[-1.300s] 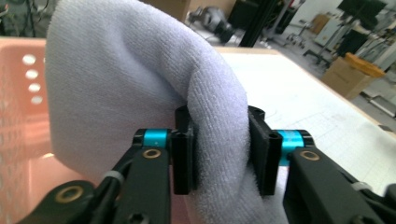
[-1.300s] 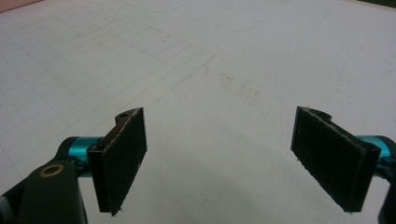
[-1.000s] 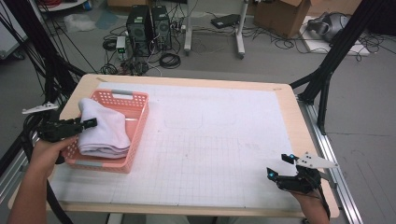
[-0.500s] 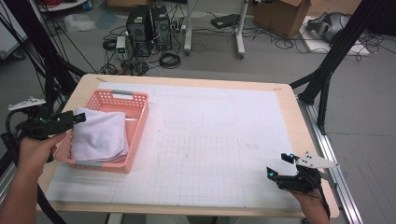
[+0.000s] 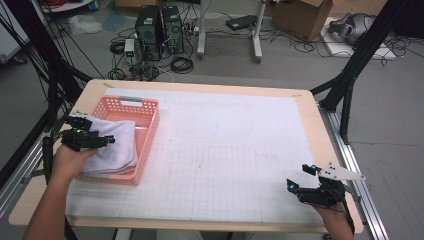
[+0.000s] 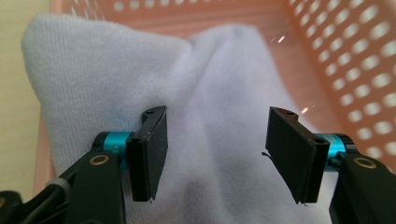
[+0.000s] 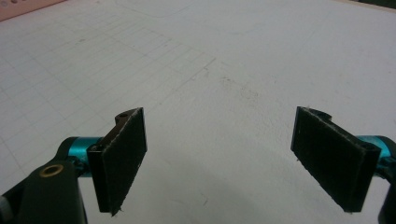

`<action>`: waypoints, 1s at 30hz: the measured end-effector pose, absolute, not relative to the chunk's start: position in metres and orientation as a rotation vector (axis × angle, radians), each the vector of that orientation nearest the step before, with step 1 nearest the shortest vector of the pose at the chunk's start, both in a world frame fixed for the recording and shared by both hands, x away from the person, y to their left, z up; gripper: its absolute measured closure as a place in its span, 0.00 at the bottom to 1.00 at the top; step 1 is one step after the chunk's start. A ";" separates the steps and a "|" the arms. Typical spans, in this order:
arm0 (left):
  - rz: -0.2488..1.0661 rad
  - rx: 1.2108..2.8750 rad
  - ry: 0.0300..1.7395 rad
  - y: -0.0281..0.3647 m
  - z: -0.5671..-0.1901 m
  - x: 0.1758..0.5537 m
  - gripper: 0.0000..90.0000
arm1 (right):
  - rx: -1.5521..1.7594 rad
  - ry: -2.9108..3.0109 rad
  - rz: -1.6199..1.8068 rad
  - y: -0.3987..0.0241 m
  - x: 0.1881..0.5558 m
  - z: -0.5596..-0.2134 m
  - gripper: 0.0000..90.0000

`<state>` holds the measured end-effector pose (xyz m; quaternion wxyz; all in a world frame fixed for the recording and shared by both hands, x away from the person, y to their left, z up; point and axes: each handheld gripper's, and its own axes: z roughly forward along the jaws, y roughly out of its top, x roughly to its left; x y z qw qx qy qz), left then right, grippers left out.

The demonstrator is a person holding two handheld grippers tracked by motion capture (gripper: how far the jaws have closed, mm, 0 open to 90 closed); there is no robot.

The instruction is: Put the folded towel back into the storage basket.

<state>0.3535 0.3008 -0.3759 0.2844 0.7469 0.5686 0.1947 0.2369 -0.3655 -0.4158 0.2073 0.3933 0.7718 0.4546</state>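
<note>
A white towel (image 5: 112, 147) lies crumpled in the pink basket (image 5: 148, 131) near the table's (image 5: 240, 150) left edge, one fold spilling over the basket's outer rim. It looks soft and light, sure to sag and bunch, so a raised ridge is probably the best place to pinch. The left gripper (image 5: 102, 141) hangs over it, jaws just widened, clear of the cloth. The right gripper (image 5: 295, 184) waits released by the near right corner.

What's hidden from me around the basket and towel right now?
- Basket floor: high view, covered by the white towel.
- Basket's left wall: high view, behind the left claw and hand.
- Towel's near edge: left gripper view, cut off by the bottom edge.
</note>
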 end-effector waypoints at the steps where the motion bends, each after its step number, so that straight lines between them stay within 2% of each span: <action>1: 0.516 2.015 1.542 0.298 -0.377 0.356 0.44 | 1.099 2.151 1.266 -0.365 0.236 -0.415 0.19; 8: 0.414 2.112 1.617 0.284 -0.387 0.375 0.42 | 1.100 2.147 1.275 -0.365 0.236 -0.414 0.19; 16: 0.372 2.086 1.594 0.276 -0.396 0.382 0.45 | 1.100 2.145 1.281 -0.367 0.235 -0.414 0.19; 25: 0.421 2.075 1.468 0.264 -0.402 0.386 0.49 | 1.101 2.138 1.278 -0.368 0.234 -0.414 0.19; 30: 0.449 2.033 1.453 0.261 -0.404 0.387 0.49 | 1.102 2.145 1.274 -0.368 0.234 -0.414 0.19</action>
